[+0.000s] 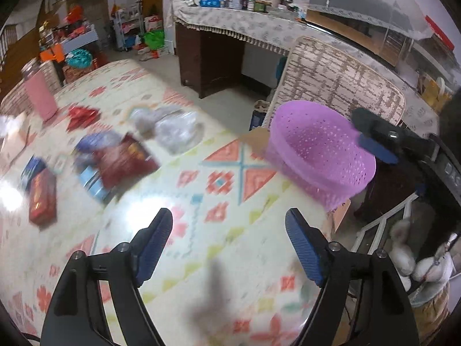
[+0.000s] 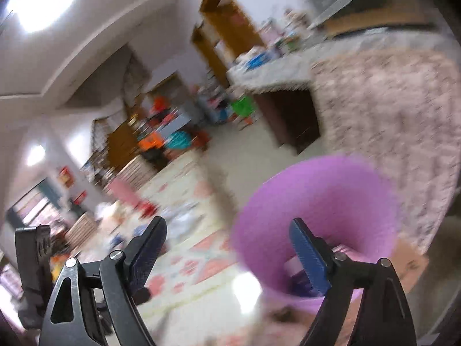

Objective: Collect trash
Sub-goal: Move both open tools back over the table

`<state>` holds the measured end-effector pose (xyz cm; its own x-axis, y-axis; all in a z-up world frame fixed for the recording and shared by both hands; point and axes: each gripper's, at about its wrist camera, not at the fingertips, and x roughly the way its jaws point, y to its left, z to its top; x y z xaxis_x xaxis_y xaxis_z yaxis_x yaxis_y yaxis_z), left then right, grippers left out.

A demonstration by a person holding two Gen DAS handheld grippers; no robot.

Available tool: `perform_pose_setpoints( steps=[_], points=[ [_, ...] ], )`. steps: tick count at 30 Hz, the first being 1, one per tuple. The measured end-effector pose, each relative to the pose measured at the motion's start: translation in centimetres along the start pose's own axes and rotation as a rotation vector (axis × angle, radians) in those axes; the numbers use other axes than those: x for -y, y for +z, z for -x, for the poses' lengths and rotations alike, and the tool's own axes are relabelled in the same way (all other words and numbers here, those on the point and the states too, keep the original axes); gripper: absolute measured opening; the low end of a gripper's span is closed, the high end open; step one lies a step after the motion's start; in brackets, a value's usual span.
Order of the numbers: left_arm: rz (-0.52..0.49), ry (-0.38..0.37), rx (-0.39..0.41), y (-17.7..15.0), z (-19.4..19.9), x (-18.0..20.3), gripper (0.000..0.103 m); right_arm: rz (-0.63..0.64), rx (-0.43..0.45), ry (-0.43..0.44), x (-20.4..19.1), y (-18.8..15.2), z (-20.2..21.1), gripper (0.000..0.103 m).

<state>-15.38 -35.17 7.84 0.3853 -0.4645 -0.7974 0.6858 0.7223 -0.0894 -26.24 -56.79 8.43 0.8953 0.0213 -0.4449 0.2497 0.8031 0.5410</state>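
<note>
My left hand-held gripper point(image 1: 229, 227) hung over the worktop point(image 1: 201, 190) with its 2 blue-padded fingers point(image 1: 155, 239) spread wide and nothing between them. My right hand-held gripper point(image 2: 229, 236) was just as wide apart and empty; from the left wrist view it reached in from the right edge point(image 1: 371, 135), its tip at the rim of the purple basket point(image 1: 319, 155).

The worktop under me wore a glossy cream cloth patterned with coral and teal diamonds, with glare spots on it. Beyond its far edge lay a pale floor, a dark wooden desk point(image 1: 207, 57) under a fringed grey cloth crowded with bottles and boxes, and a chair back point(image 1: 337, 86) in a mottled beige cover behind the basket. Shelves of bright clutter stood at the far left of the room.

The trash lay well apart from my left hand-held gripper, up and to the left: a dark red packet point(image 1: 126, 158) on top of blue wrappers, a red box point(image 1: 41, 201) nearer the edge, a crumpled clear plastic bag point(image 1: 170, 129) beyond them, and a red wrapper point(image 1: 82, 115) beside a pink tumbler point(image 1: 39, 95). The perforated purple basket sat at the worktop's right corner, up and right of the left fingers. In the right wrist view, which was heavily blurred, the basket point(image 2: 322, 207) loomed just ahead of the right finger point(image 2: 308, 256), with something bluish inside I could not make out.
</note>
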Motion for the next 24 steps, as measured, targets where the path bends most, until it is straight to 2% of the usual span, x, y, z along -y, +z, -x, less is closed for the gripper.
perform_pose_setpoints(
  steps=[3,6,9,12,15,24],
  points=[
    [0.065,-0.004,0.004,-1.8,1.2,-2.7,0.08,0.034,-0.069,0.074,-3.2,-1.6,-2.6,0.091],
    [0.142,0.025,0.0,-3.7,2.4,-6.2,0.08,0.062,-0.124,0.12,-6.1,-3.2,-5.3,0.091],
    [0.21,0.08,0.011,-5.4,3.6,-9.7,0.08,0.082,-0.182,0.15,-8.3,-4.8,-8.4,0.091],
    [0.284,0.092,0.015,-6.6,4.5,-12.9,0.08,0.085,-0.213,0.158,-9.2,-6.1,-10.8,0.091],
    [0.325,0.17,0.022,-7.4,5.2,-15.7,0.08,0.057,-0.225,0.153,-9.1,-6.9,-12.2,0.091],
    [0.484,0.258,0.075,-6.4,5.0,-23.8,0.08,-0.009,-0.163,0.158,-7.8,-6.5,-11.5,0.091]
  ],
)
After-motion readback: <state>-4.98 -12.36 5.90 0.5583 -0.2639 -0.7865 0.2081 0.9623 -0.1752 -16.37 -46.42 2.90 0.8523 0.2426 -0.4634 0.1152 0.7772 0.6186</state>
